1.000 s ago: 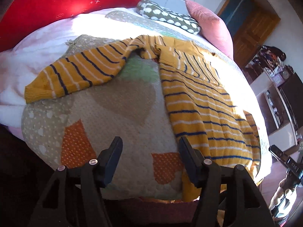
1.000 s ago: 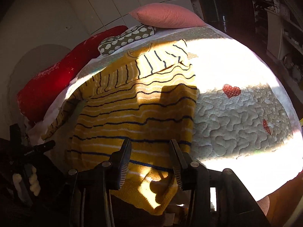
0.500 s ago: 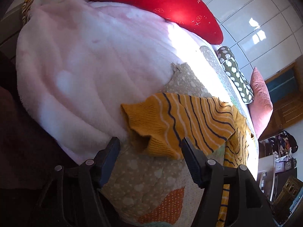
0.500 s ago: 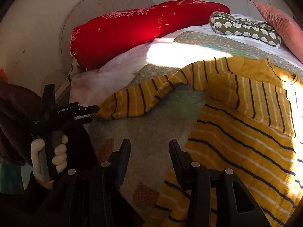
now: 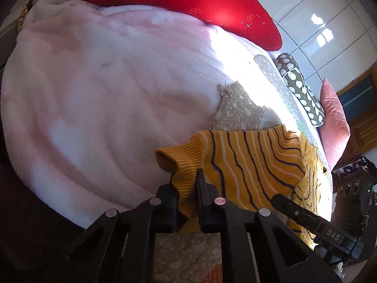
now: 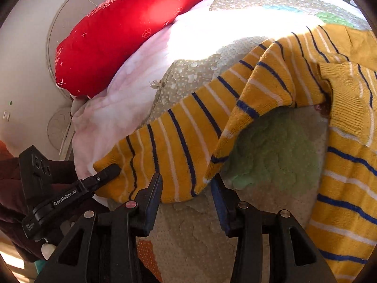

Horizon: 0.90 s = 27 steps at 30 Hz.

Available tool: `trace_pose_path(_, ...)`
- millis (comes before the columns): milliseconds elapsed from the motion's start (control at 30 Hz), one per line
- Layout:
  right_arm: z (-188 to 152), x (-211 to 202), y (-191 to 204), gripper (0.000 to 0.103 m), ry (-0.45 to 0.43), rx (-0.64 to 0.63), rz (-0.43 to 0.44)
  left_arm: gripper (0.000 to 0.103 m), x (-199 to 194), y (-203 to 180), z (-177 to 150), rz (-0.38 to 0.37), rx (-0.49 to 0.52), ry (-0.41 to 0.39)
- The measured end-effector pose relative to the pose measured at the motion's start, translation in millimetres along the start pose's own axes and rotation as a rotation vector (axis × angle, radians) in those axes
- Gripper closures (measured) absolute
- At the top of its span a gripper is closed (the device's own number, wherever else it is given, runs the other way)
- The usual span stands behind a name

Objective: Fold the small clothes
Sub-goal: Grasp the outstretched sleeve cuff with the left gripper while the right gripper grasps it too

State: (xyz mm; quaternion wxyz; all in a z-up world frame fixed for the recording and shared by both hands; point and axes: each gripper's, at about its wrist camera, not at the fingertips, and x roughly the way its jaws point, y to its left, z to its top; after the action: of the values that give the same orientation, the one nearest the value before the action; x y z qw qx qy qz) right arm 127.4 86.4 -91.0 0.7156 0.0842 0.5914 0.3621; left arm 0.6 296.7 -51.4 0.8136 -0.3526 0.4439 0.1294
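A small yellow sweater with navy and white stripes lies on the patchwork quilt [image 6: 193, 217]. Its left sleeve [image 6: 179, 146] stretches out toward the pink blanket. In the left wrist view my left gripper [image 5: 186, 184] is shut on the sleeve's ribbed cuff [image 5: 181, 162]. The left gripper also shows in the right wrist view [image 6: 110, 172], at the cuff end. My right gripper [image 6: 186, 186] is open, its fingers either side of the sleeve's lower edge, about mid-sleeve. The sweater body [image 6: 348, 165] lies to the right.
A fluffy pink blanket [image 5: 94, 108] covers the bed's left side. A long red pillow [image 5: 200, 2] lies at the head, with a green patterned cushion [image 5: 301, 89] and a pink cushion [image 5: 334, 120] beyond. The bed's edge is just below the grippers.
My left gripper has moved up to the sleeve cuff and shut on it. My right gripper has come in close to the sleeve's middle, still open.
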Motion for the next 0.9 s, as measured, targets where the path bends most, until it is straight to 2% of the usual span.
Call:
trace_pose_path(67,-5.9,1.1,9.8,0.057,0.019,-0.037,-0.022,0.092,-4.1,3.9,1.2,-0.028,-0.015,0.002)
trace_pose_path(200,-35.0,-11.7,68.9,0.057,-0.013,-0.394,-0.076,0.093,-6.4,6.5,7.7,-0.044,-0.019,0.005)
trace_pose_path(267,-48.4,-9.5,94.6,0.047,-0.011,-0.554,-0.083,0.093,-7.9,6.2,11.7,-0.071,-0.027,0.004)
trace_pose_path(400,-58.0,18.9,123.1,0.046,-0.033,-0.770,-0.165,0.093,-19.1,4.3,16.7,-0.101,-0.030,-0.023)
trace_pose_path(467,-56.4,36.0,129.5,0.046,-0.063,-0.837,-0.201,0.093,-24.2,6.3,18.1,-0.100,-0.034,-0.034)
trace_pose_path(600,-35.6,54.9,135.7,0.048,-0.142,-0.828,-0.214,0.093,-28.9,10.6,19.1,-0.073,-0.039,-0.055)
trace_pose_path(633,-26.3,59.6,137.2,0.069,-0.149,-0.814,-0.217,0.093,-30.5,11.4,18.8,-0.054,-0.043,-0.069)
trace_pose_path(667,-17.8,66.0,137.0,0.098,-0.120,-0.790,-0.201,0.093,-32.5,12.5,18.4,-0.041,-0.049,-0.081)
trace_pose_path(700,-7.2,71.0,134.3,0.098,-0.078,-0.738,-0.177,0.093,-34.8,13.5,17.7,-0.036,-0.059,-0.091)
trace_pose_path(733,2.8,67.0,130.1,0.098,-0.076,-0.677,-0.158,0.093,-37.0,14.0,16.9,-0.041,-0.069,-0.099)
trace_pose_path(833,32.4,27.7,114.3,0.098,-0.147,-0.528,-0.073,0.089,-39.3,8.1,13.8,-0.046,-0.050,-0.104)
trace_pose_path(900,50.1,-12.6,94.5,0.098,-0.206,-0.410,-0.015,0.069,-37.5,-1.5,11.1,-0.063,-0.022,-0.108)
